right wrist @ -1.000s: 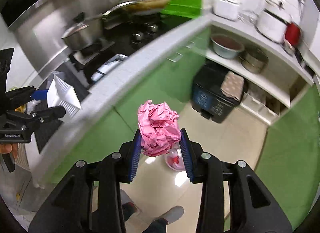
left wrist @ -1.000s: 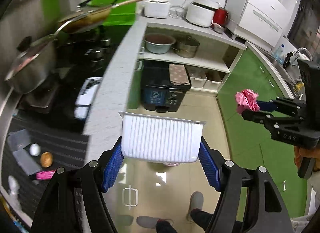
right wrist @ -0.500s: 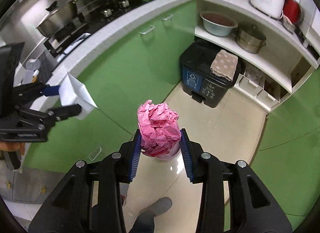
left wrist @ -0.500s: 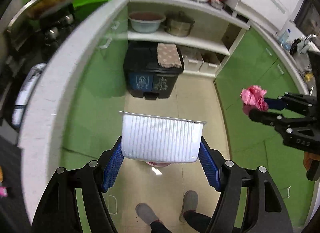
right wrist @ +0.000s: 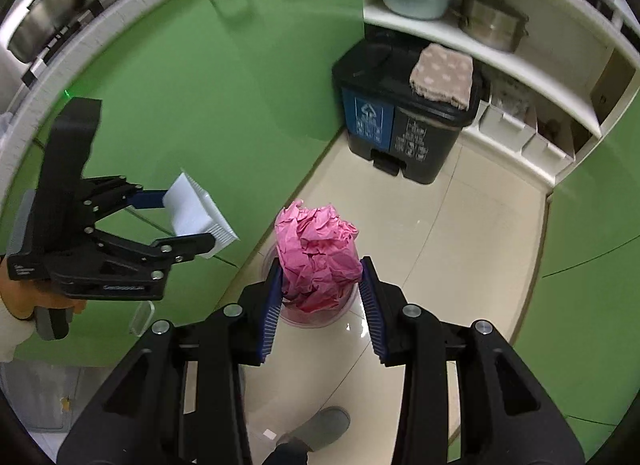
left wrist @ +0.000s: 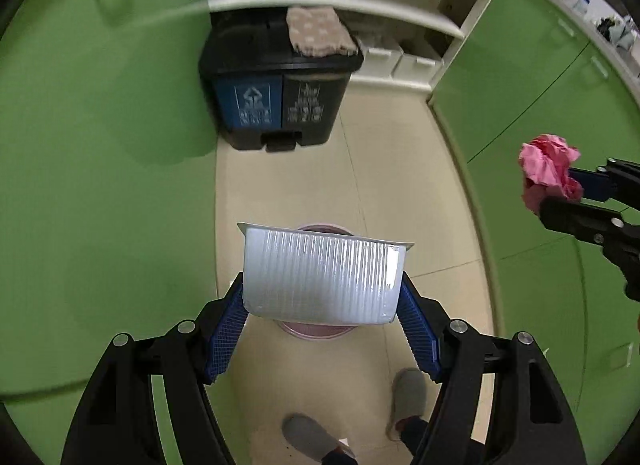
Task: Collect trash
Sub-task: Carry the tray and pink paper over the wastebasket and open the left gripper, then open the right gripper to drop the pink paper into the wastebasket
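white ribbed plastic tray (left wrist: 322, 279) is clamped between the blue pads of the left gripper (left wrist: 322, 321), held in the air above a pink bin (left wrist: 318, 330) on the tiled floor (left wrist: 392, 169). crumpled pink paper (right wrist: 318, 255) is clamped in the right gripper (right wrist: 320, 299), above the same bin. a two-compartment pedal bin (left wrist: 280, 93), blue and black, stands well apart under the shelf, with a spotted cloth (left wrist: 320, 31) on its lid. green cabinets (left wrist: 100, 137) on both sides.

left tool (left wrist: 322, 329): black frame | blue ribbed pads (left wrist: 224, 341) | silver screws
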The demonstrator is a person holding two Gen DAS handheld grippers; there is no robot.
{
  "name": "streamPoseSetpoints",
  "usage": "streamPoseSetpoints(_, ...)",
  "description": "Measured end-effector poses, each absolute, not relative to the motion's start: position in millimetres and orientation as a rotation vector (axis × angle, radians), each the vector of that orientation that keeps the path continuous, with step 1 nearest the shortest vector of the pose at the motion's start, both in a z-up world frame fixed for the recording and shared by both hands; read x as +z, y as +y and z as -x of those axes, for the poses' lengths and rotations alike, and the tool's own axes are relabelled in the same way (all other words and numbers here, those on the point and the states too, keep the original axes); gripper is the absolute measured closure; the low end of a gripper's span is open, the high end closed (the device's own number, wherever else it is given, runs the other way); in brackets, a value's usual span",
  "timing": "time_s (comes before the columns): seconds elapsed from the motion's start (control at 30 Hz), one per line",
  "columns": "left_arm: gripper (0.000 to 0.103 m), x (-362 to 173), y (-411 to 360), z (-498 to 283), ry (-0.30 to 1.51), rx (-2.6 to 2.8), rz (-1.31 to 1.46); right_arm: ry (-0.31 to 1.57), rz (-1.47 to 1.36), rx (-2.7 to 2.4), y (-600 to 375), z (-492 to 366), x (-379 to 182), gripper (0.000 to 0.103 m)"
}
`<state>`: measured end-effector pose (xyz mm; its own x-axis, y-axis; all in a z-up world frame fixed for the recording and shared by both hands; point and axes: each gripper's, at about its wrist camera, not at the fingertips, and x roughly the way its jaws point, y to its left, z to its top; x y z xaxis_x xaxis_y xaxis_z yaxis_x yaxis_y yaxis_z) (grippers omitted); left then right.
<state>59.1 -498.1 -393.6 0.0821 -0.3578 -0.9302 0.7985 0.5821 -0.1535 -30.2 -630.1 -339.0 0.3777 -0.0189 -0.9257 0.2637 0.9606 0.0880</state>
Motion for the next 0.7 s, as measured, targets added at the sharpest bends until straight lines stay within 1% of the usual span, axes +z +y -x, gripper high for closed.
streamPoseSetpoints(0.17,0.033,-437.0,-506.6,-67.2,1.230,-0.921,-0.448,1.195,-0.256,-0.183,-636.0,24.7,-385.1,0.065)
streamPoseSetpoints(0.23,0.024,-445.5,-507.0,-67.9,1.224,-0.918,-0.454,1.201,-0.262,-0.184,-637.0,24.5,-397.3,0.065)
streamPoseSetpoints(0.27,0.014,-448.7,-506.0,-68.5,1.220,-0.912,-0.453,1.204,-0.262,-0.183,-637.4,23.7,-401.1,0.065)
streamPoseSetpoints(0.37,0.008,-455.0,-503.4,-72.7,1.228,-0.899,-0.441,1.210,-0.262,-0.181,-636.8,22.1,-410.2,0.065)
streamPoseSetpoints(0.7,0.007,-456.2,-487.5,-80.9,1.227,-0.867,-0.427,1.210,-0.255,-0.161,-627.8,12.9,-418.7,0.065)
